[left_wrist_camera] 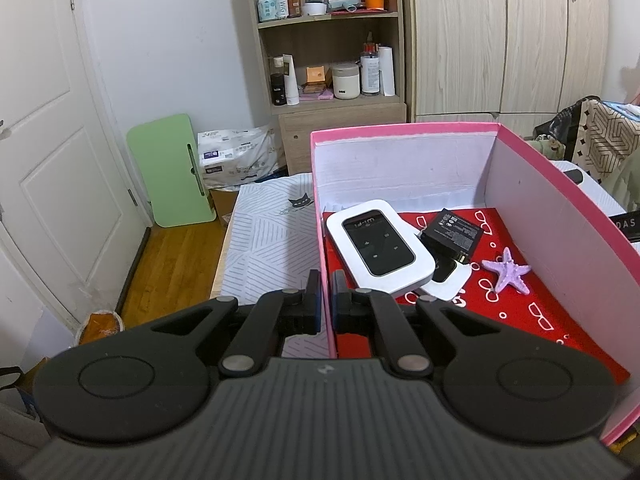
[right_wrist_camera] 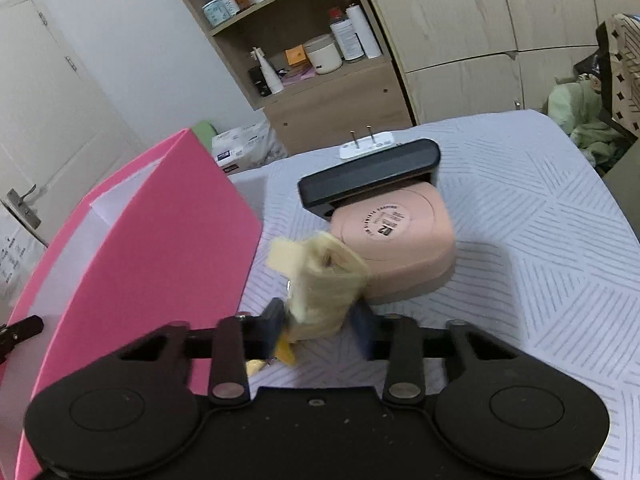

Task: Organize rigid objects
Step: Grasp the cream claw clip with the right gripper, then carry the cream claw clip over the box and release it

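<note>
A pink box (left_wrist_camera: 560, 208) with a red patterned floor stands on the bed. Inside lie a white Wi-Fi device (left_wrist_camera: 380, 246), a black battery (left_wrist_camera: 456, 234), a second white device (left_wrist_camera: 446, 278) and a purple starfish (left_wrist_camera: 507, 271). My left gripper (left_wrist_camera: 326, 292) is shut on the box's near left wall. My right gripper (right_wrist_camera: 320, 320) is shut on a pale yellow object (right_wrist_camera: 320, 284), held above the bed just right of the pink box (right_wrist_camera: 160, 248). A pink case (right_wrist_camera: 400, 248), a black flat device (right_wrist_camera: 368, 176) and a white plug (right_wrist_camera: 366, 146) lie on the bed beyond.
A wooden shelf unit (left_wrist_camera: 328, 40) with bottles and jars stands at the back, next to wardrobe doors (left_wrist_camera: 500, 40). A white door (left_wrist_camera: 48, 160), a green board (left_wrist_camera: 172, 176) and a tissue pack (left_wrist_camera: 236, 156) are at the left. Clothes (right_wrist_camera: 580, 108) lie at the right.
</note>
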Demonstrator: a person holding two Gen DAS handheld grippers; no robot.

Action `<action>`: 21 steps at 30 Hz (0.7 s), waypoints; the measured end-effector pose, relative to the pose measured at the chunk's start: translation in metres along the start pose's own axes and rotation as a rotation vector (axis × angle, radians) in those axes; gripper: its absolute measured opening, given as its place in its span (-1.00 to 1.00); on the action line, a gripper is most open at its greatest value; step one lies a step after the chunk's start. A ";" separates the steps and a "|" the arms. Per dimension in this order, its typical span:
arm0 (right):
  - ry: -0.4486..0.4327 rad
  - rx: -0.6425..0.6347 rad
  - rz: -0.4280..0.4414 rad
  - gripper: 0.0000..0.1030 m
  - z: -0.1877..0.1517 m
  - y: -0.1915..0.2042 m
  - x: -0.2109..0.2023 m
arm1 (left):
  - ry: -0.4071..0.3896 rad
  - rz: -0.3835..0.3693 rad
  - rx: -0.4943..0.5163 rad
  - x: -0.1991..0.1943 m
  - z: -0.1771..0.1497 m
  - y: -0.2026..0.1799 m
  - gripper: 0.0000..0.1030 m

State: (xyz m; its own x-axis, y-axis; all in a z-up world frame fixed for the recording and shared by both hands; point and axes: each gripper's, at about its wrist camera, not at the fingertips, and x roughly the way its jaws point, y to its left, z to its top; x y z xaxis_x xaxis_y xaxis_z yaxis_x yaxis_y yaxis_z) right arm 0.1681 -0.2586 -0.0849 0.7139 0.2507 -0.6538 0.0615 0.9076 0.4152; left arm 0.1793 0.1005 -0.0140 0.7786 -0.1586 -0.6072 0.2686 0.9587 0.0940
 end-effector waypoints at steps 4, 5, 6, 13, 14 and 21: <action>-0.039 -0.021 0.013 -0.28 -0.003 0.003 -0.014 | 0.000 0.001 0.000 0.001 0.000 0.000 -0.92; -0.044 -0.040 0.011 -0.28 -0.004 0.006 -0.019 | 0.001 0.002 0.001 0.001 0.000 -0.001 -0.92; -0.049 -0.061 0.011 -0.28 -0.005 0.010 -0.024 | 0.001 0.003 0.002 0.001 0.000 -0.001 -0.92; -0.072 -0.205 -0.020 -0.28 -0.007 0.039 -0.053 | 0.001 0.002 0.001 0.001 0.001 -0.001 -0.92; -0.075 -0.221 -0.023 -0.28 -0.006 0.043 -0.056 | 0.001 0.003 0.001 0.001 0.001 -0.001 -0.92; -0.127 -0.330 -0.014 -0.28 0.007 0.079 -0.091 | -0.008 -0.004 -0.002 0.001 0.000 0.000 -0.92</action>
State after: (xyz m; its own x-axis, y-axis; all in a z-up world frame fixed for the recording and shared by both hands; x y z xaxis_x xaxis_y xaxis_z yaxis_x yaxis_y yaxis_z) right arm 0.1128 -0.2119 0.0123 0.7966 0.2122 -0.5660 -0.1417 0.9758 0.1664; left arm 0.1800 0.1005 -0.0141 0.7818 -0.1645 -0.6014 0.2710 0.9583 0.0902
